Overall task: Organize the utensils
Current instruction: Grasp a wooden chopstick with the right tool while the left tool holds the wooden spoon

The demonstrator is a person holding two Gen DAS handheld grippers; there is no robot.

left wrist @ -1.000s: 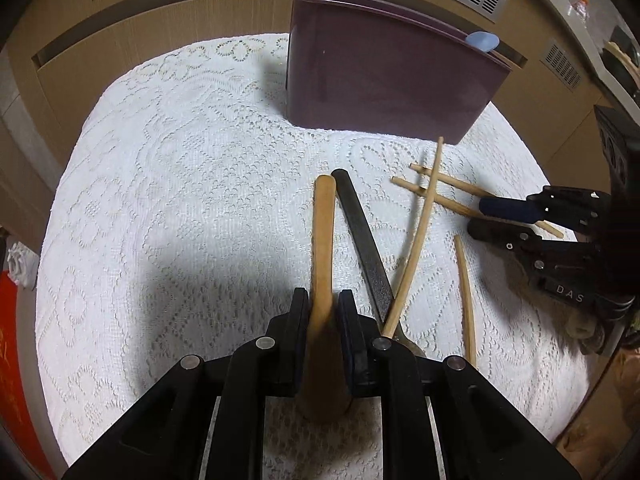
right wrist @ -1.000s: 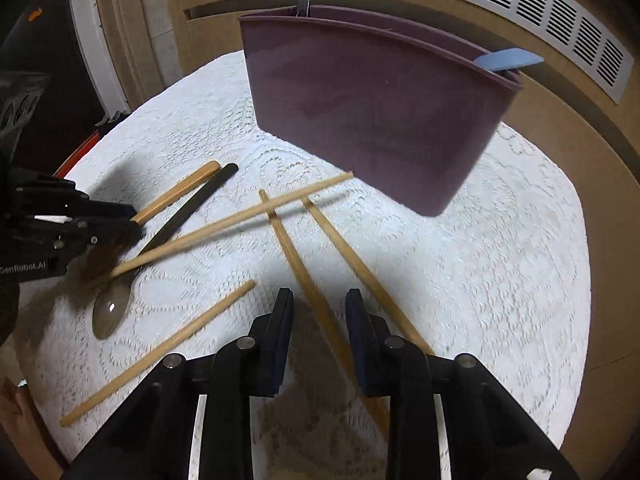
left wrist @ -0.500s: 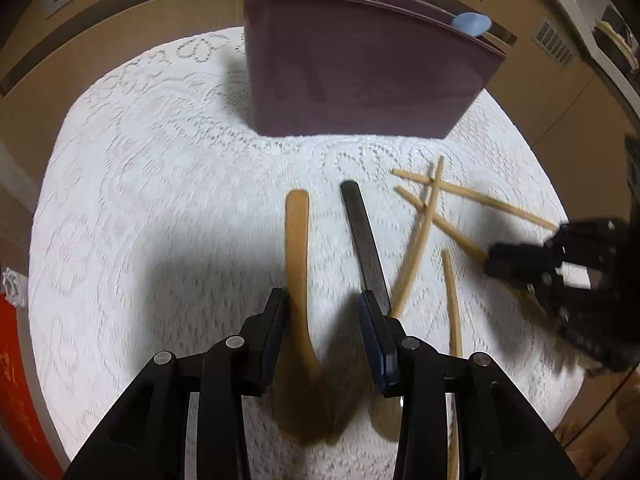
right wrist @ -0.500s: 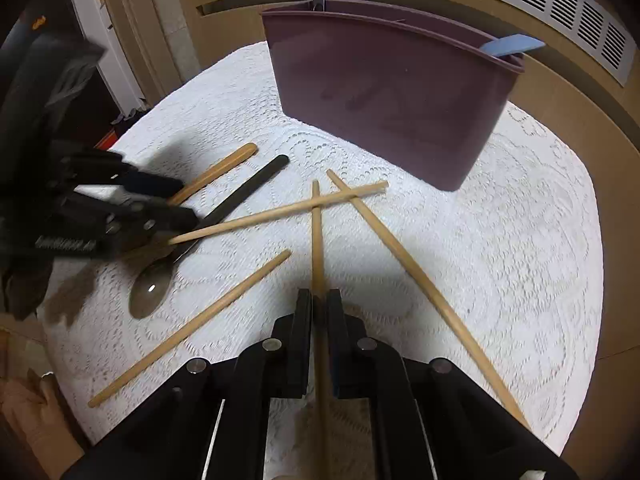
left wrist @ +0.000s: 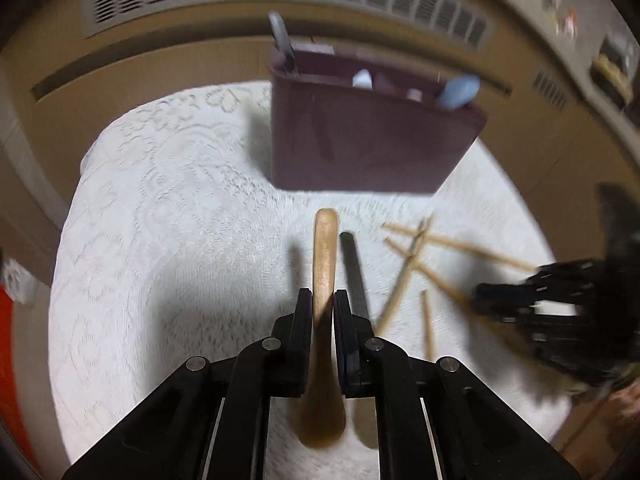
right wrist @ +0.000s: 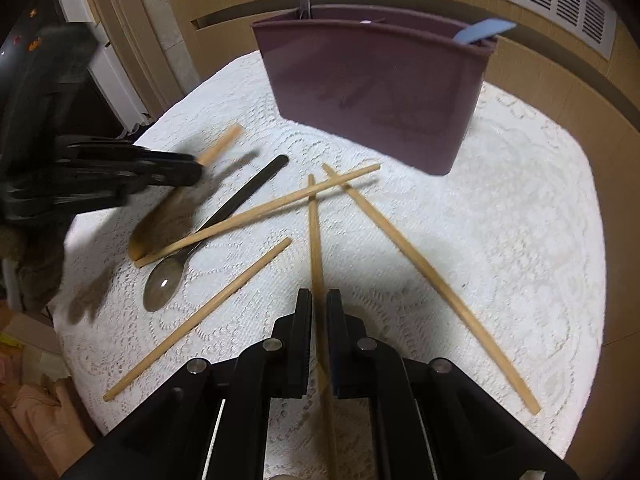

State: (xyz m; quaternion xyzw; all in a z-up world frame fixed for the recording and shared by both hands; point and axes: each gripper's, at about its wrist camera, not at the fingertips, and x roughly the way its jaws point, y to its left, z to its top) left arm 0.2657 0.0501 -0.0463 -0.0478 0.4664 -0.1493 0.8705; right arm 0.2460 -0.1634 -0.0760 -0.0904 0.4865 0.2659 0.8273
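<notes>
My left gripper (left wrist: 323,312) pinches the wooden spoon (left wrist: 325,256) at its handle, lower centre of the frame, bowl trailing behind the fingers (left wrist: 303,320). My right gripper (right wrist: 319,320) clamps one chopstick (right wrist: 314,232) near its thick end, low centre. Both look light, stiff and smooth, so I judge a grip near the balance point limits pivoting. The maroon holder (right wrist: 376,92) stands at upper centre on the lace-covered counter (right wrist: 520,220); three chopsticks and a metal spoon (right wrist: 172,280) lie loose.
</notes>
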